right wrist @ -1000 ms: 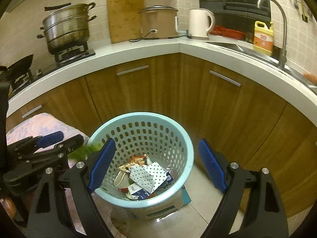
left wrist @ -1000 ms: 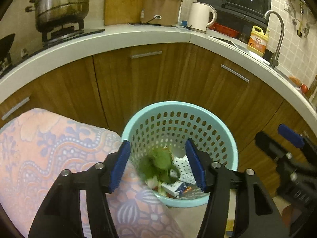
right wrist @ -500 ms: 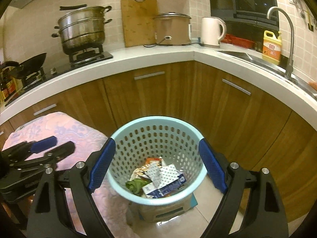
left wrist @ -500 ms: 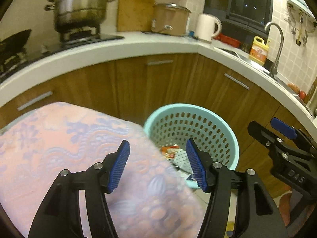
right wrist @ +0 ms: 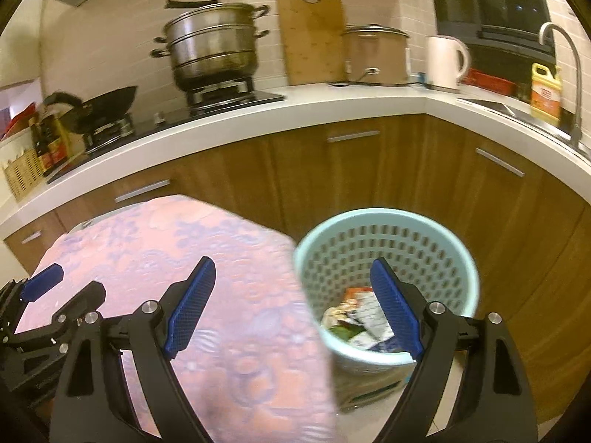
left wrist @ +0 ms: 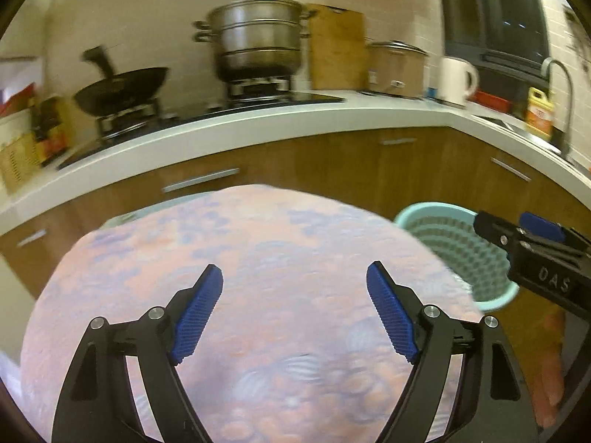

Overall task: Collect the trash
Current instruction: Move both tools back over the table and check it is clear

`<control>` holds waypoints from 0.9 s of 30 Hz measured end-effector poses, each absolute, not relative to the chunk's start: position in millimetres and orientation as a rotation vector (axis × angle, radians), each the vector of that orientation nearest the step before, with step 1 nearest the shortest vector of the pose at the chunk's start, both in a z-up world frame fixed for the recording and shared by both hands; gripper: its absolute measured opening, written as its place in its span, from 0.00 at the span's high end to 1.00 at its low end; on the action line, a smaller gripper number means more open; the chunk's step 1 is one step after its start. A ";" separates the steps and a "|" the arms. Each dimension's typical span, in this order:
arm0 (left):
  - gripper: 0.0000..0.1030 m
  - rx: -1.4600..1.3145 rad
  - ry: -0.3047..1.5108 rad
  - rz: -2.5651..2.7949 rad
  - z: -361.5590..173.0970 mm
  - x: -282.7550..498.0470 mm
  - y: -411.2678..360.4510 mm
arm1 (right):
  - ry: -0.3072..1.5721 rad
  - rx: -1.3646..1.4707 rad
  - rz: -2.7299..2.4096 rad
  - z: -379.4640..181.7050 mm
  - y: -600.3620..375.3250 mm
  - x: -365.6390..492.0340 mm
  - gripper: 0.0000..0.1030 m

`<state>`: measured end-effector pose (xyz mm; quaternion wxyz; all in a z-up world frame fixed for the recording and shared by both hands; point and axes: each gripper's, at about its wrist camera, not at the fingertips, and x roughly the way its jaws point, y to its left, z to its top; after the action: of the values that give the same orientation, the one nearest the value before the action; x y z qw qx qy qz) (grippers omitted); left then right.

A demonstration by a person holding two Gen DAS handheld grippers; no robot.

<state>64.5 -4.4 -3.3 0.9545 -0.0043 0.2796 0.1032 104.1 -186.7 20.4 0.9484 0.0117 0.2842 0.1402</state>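
Left tool, jaws just opened wider and empty, has swung from the bin over the cloth; right tool gapes empty. Leaf dropped; next piece needed.

- Left hand-held gripper points forward and somewhat downward; its jaws have just been opening and stand wide, nothing between the blue pads
- Right hand-held gripper tilts down likewise, jaws spread wide and empty
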 end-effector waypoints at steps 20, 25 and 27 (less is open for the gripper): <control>0.23 -0.175 0.460 0.268 0.3 49.5 31.5 | 0.441 -0.079 0.179 21.1 -156.1 80.1 0.20; 0.22 -0.143 0.438 0.151 8.6 65.4 -2.0 | 0.413 -0.035 0.052 36.4 -199.1 75.7 0.20; 0.22 -0.129 0.431 0.101 10.1 68.3 -15.1 | 0.395 -0.032 0.002 39.8 -215.1 72.1 0.20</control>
<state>68.3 -15.1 10.1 0.9736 -0.0639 0.2136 0.0499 72.1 -215.1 39.8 0.9804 -0.0157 0.1962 0.0012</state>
